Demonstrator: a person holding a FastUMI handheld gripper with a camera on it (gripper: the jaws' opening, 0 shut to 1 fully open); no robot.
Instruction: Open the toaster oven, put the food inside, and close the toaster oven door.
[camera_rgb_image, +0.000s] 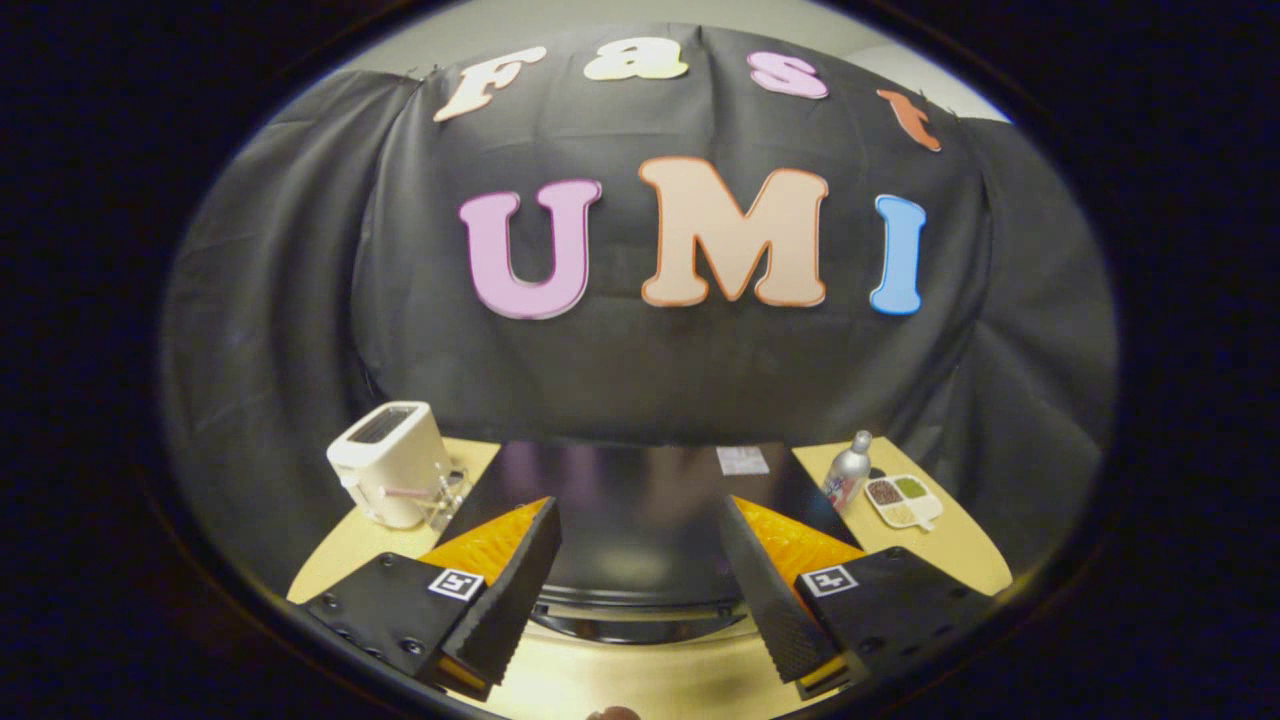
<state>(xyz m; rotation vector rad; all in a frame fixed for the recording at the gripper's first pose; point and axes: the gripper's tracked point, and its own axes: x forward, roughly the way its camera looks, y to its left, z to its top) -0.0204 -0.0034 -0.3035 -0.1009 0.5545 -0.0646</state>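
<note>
The toaster oven (640, 480) is a glossy black box seen from above, standing on the wooden table just ahead of my fingers and between them. Its front edge with a dark curved handle (640, 618) lies low between the fingers. My gripper (640, 510) is open and wide, hovering above the oven top, with nothing held. A small brown thing (612, 713) peeks in below the fingers; I cannot tell what it is.
A white pop-up toaster (388, 462) stands on the table (340, 560) left of the oven. Right of the oven are a small silver bottle (847, 472) and a white divided dish (903, 500) with fillings. Black cloth closes the back.
</note>
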